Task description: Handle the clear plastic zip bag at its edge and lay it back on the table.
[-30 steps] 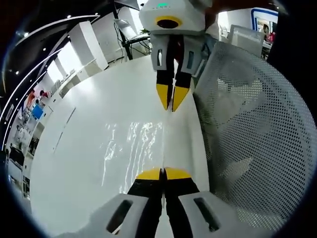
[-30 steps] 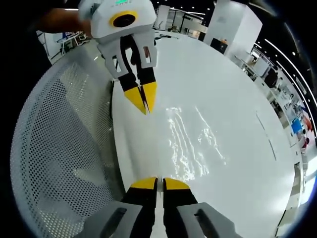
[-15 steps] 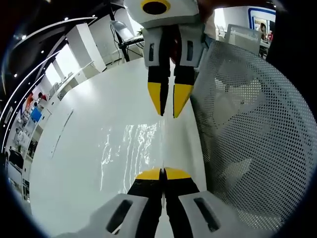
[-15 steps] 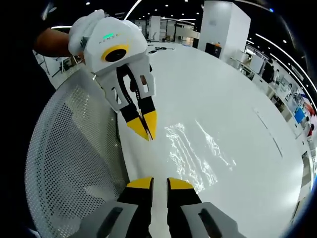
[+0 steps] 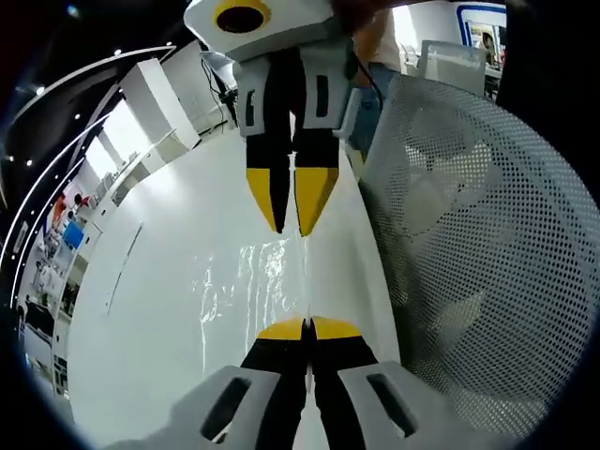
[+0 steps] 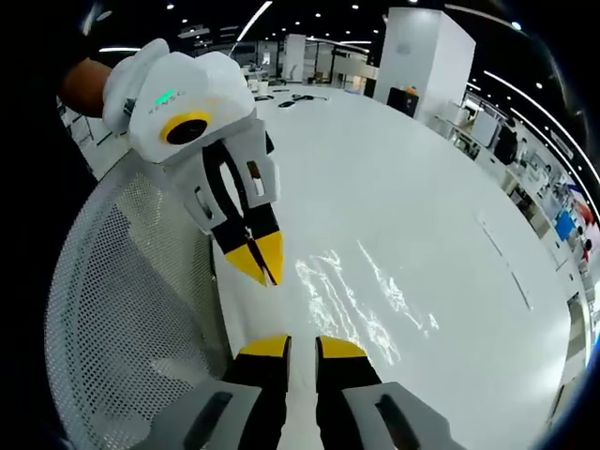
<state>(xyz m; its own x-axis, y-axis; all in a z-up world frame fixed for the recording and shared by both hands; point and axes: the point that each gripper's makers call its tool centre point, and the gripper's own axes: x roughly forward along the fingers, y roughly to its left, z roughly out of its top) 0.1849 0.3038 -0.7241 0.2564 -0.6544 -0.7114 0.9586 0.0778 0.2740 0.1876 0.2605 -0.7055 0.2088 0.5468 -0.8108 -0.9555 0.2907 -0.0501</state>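
Note:
The clear plastic zip bag lies flat on the white table and shows mainly as glints. In the left gripper view my left gripper is shut on the bag's near edge. My right gripper hangs opposite it, open, with its yellow tips just above the bag's far edge. In the right gripper view the bag glints ahead of my open right gripper, which has nothing between its fingers. The left gripper comes in from the upper left, tips together at the bag's edge.
A white perforated mesh chair back stands close along the table's edge beside both grippers, and appears again as the mesh chair in the right gripper view. The table stretches wide and bare beyond the bag. Desks and pillars stand far behind.
My right gripper has opened, let go of the bag's edge and drawn back a little. The left gripper has stayed shut on its edge.

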